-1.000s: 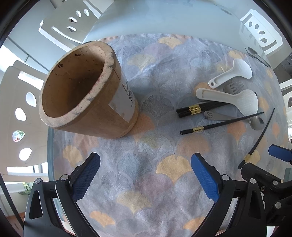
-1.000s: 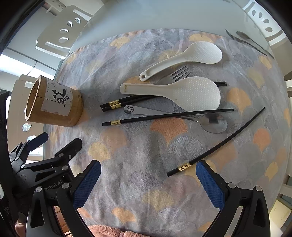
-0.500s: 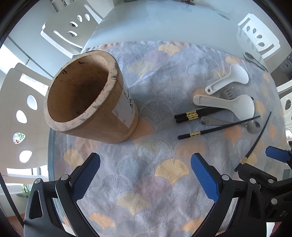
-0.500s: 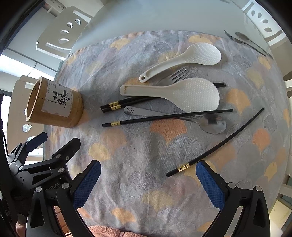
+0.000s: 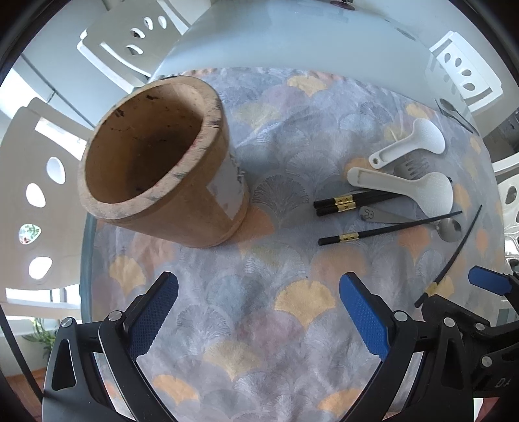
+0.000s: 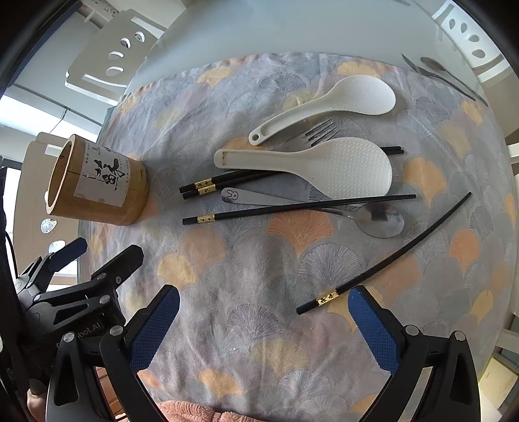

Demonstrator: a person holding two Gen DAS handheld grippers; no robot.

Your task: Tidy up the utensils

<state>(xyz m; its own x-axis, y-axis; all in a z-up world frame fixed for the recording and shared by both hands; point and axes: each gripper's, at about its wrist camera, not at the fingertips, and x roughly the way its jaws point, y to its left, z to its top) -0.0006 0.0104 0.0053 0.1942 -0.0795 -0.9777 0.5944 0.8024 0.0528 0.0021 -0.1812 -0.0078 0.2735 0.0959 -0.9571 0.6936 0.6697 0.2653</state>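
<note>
We see the utensils lying loose on the fan-patterned grey and orange cloth (image 6: 292,253), filling the centre and upper right of the right wrist frame. The larger white plastic rice paddle (image 6: 324,164) rests across a pair of black chopsticks with gold bands (image 6: 207,187), and a smaller white plastic rice paddle (image 6: 327,104) lies above it, with a metal fork (image 6: 311,134) between the two. Below the pair, a single black chopstick (image 6: 292,209) crosses the steel spoon with a rabbit mark on its handle (image 6: 324,211). Another single black chopstick (image 6: 389,256) lies apart at the lower right, its gold-banded end just beside the right gripper's (image 6: 264,328) right-hand fingertip.

The round bamboo utensil holder with a white paper label (image 5: 155,162) stands upright at the upper left of the left wrist frame, and nothing shows inside it.

Both tongs hover over the cloth with their blue pads spread wide and nothing between them: the left gripper (image 5: 259,315) at the bottom of its own frame, the right gripper likewise.

At the upper right edge, more metal cutlery (image 6: 444,78) lies on the bare glass table (image 6: 292,26).
</note>
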